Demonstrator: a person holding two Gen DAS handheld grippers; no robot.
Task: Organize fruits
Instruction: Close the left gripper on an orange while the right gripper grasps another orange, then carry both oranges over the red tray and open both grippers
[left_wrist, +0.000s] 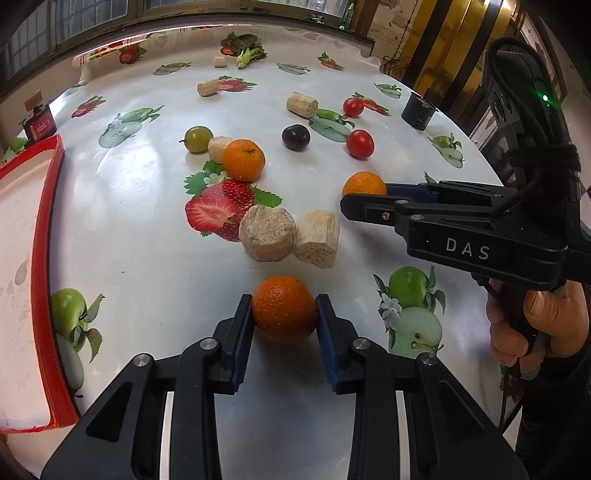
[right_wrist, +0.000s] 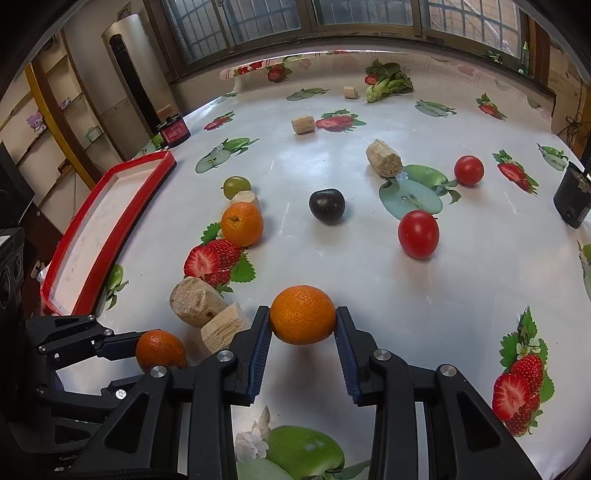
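Observation:
My left gripper (left_wrist: 284, 306) is shut on an orange (left_wrist: 284, 309) near the table's front; it also shows in the right wrist view (right_wrist: 161, 350). My right gripper (right_wrist: 303, 317) is shut on a second orange (right_wrist: 303, 314), which shows in the left wrist view (left_wrist: 364, 184) between the right gripper's fingers. A third orange (left_wrist: 243, 159) lies free further back beside a green fruit (left_wrist: 198, 139). A dark plum (left_wrist: 295, 137) and two red tomatoes (left_wrist: 359, 143) (left_wrist: 353, 107) lie mid-table. A red-rimmed tray (left_wrist: 44, 236) stands at the left.
Several beige wood-like chunks (left_wrist: 267, 232) (left_wrist: 318, 237) (left_wrist: 302, 104) lie among the fruits. A leafy vegetable (left_wrist: 247, 48) lies at the far edge. A black cup (left_wrist: 417, 110) stands at the right edge and a red can (right_wrist: 173, 133) at the far left.

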